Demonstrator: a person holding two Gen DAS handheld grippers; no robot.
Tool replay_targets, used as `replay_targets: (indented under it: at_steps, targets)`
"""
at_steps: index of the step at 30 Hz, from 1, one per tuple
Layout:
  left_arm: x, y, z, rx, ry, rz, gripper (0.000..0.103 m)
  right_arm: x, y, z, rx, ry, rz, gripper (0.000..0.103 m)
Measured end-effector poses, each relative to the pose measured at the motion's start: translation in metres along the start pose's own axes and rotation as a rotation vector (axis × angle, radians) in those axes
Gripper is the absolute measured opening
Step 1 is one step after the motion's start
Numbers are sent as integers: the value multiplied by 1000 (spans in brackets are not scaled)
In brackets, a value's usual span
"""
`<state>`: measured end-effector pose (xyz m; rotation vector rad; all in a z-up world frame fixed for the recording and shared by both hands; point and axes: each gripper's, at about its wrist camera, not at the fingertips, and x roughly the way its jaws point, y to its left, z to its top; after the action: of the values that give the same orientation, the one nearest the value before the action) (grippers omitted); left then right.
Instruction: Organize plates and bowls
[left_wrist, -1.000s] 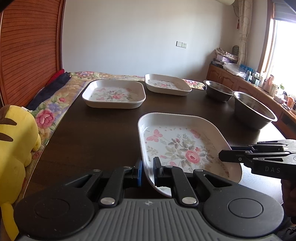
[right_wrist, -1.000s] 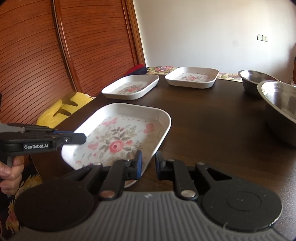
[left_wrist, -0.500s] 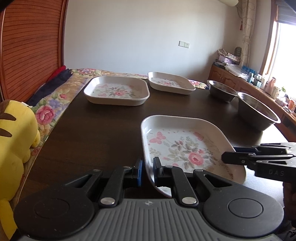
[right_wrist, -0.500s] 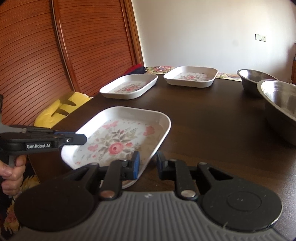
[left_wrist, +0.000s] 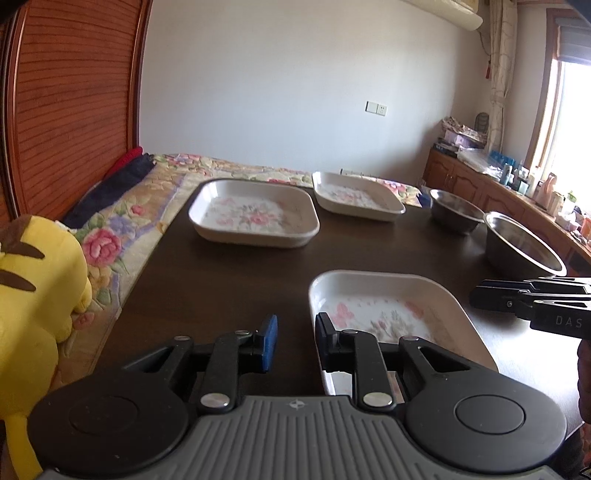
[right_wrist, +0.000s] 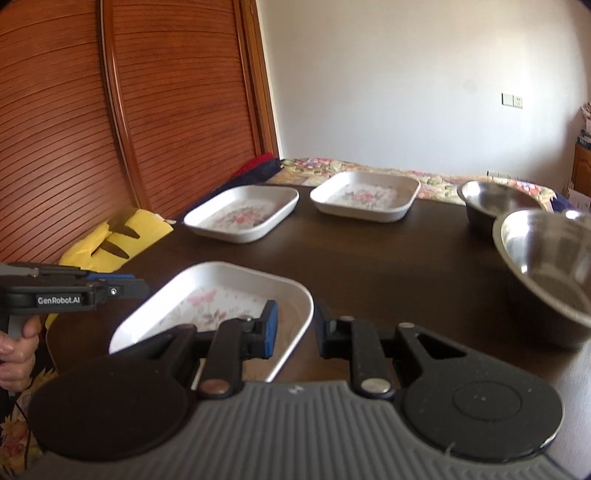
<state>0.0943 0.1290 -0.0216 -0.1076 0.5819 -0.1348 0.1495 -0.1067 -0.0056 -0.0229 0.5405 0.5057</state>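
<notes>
Nearest, the left gripper (left_wrist: 293, 343) and right gripper (right_wrist: 293, 330) both have fingers spread apart, holding nothing, flanking the near floral plate (left_wrist: 384, 314) on the dark tabletop (left_wrist: 229, 273). Farther off lie two more floral plates (left_wrist: 255, 214), with two steel bowls (right_wrist: 546, 266) to the right.

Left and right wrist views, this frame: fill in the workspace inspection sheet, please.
Surface: dark wooden table, plain dark top.
Job's things: near white floral rectangular plate; two matching plates farther back, left and right; large steel bowl and small steel bowl on the right side.
Clutter: nothing seen on the table.
Grippers: left gripper and right gripper have jaws open, each straddling a rim of the near plate, not clamped.
Cables: nothing seen.
Surroundings: yellow plush toy, floral bedspread, slatted wooden doors, cluttered window counter.
</notes>
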Motion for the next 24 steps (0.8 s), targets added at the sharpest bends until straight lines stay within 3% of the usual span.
replay_targets:
  at_steps: [24]
  targets:
    - [39, 38, 46, 29, -31, 60, 31, 67, 15, 61, -126, 6, 59, 23]
